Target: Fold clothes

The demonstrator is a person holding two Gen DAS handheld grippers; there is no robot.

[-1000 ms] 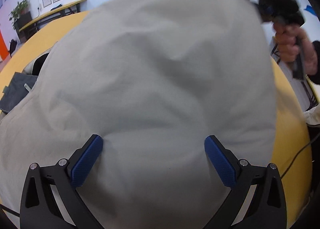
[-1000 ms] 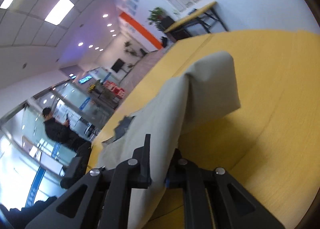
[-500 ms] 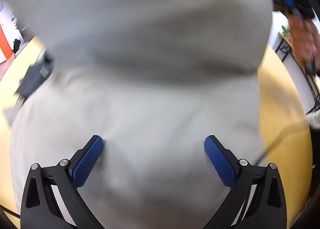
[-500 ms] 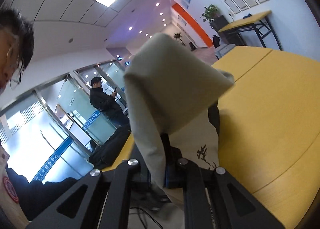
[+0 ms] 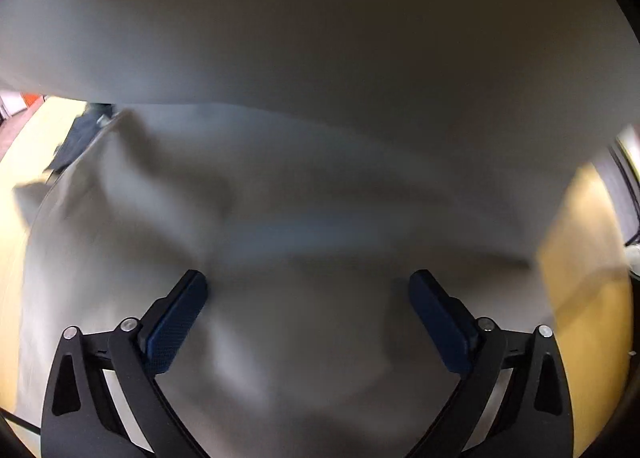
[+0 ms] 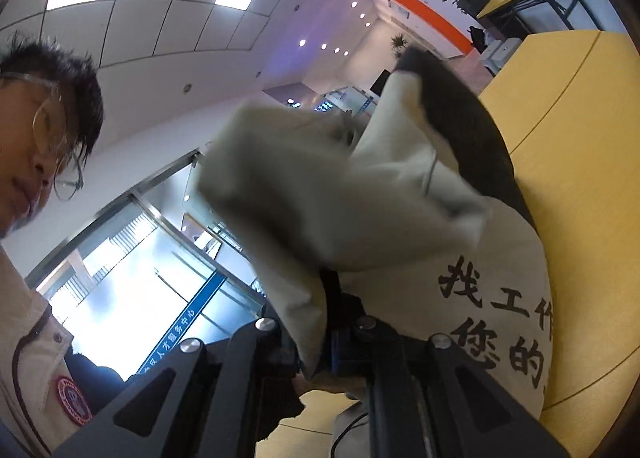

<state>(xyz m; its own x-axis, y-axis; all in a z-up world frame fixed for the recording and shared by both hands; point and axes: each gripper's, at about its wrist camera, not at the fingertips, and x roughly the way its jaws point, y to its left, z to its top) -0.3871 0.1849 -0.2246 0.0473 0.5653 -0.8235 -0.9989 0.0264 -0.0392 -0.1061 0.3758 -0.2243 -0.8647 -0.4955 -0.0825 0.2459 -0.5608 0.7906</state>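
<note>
Yellow table edges show on both sides of the left wrist view, which a blurred beige garment otherwise fills. Only the right wrist view shows the ceiling lights, glass doors and black printed characters on the cloth. Left tongs stand wide over the fabric, gripping nothing. Right tongs are clamped narrowly on a raised fold.

Plain beige-grey garment, black printed characters, yellow table
</note>
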